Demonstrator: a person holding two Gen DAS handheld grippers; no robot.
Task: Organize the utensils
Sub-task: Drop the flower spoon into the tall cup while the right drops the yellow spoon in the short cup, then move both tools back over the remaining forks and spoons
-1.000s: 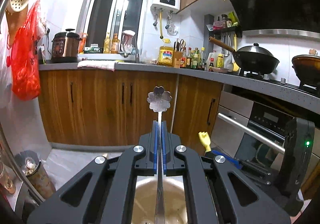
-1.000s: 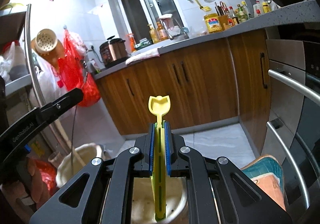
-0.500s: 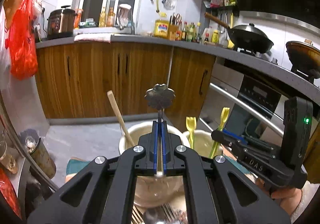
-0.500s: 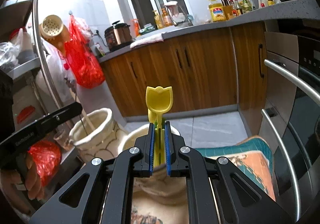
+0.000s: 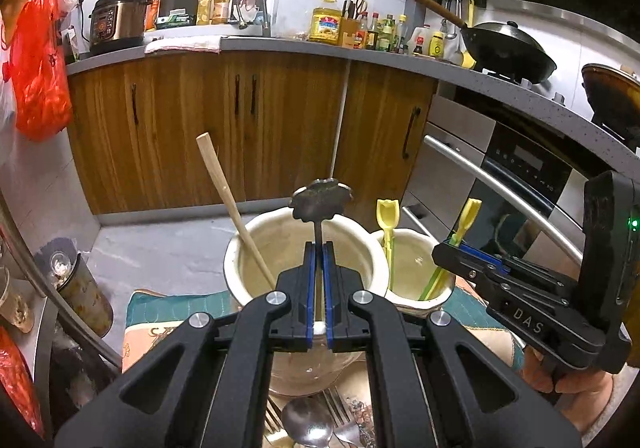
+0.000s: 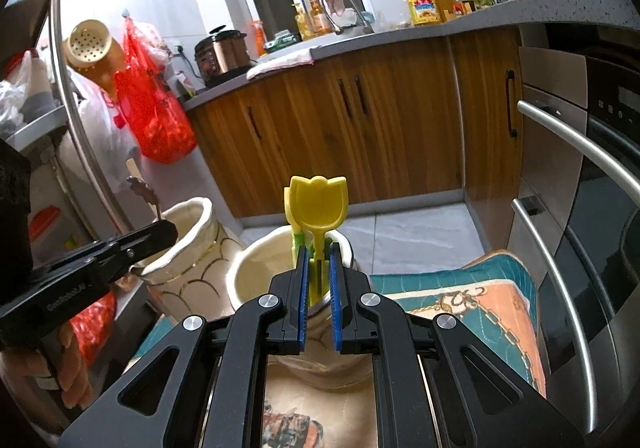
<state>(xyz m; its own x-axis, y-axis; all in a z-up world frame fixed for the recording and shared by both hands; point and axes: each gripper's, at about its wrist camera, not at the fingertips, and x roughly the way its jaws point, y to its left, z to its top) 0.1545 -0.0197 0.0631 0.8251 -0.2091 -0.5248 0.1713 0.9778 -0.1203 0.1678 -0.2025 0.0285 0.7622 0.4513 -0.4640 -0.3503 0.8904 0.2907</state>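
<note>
My left gripper (image 5: 319, 248) is shut on a metal utensil with a flower-shaped end (image 5: 321, 200) and holds it upright over the larger cream jar (image 5: 288, 248). A wooden stick (image 5: 228, 200) leans in that jar. My right gripper (image 6: 318, 248) has its jaws slightly apart around a yellow tulip-ended utensil (image 6: 318, 200) that stands in the smaller cream jar (image 6: 256, 276). In the left wrist view the right gripper (image 5: 460, 248) is at the smaller jar (image 5: 416, 260), where another yellow utensil (image 5: 387, 216) stands. The left gripper (image 6: 160, 228) also shows in the right wrist view.
Both jars stand on a teal and orange patterned mat (image 6: 460, 296). A metal spoon (image 5: 306, 424) and forks lie on it below the left gripper. Wooden cabinets (image 5: 240, 120) are behind and an oven (image 6: 580, 208) is to the right. A red bag (image 6: 154, 116) hangs left.
Both grippers have come down toward the jars. The right gripper's jaws have parted from the yellow utensil, which now stands in the smaller jar. The left gripper still holds the flower-ended utensil.
</note>
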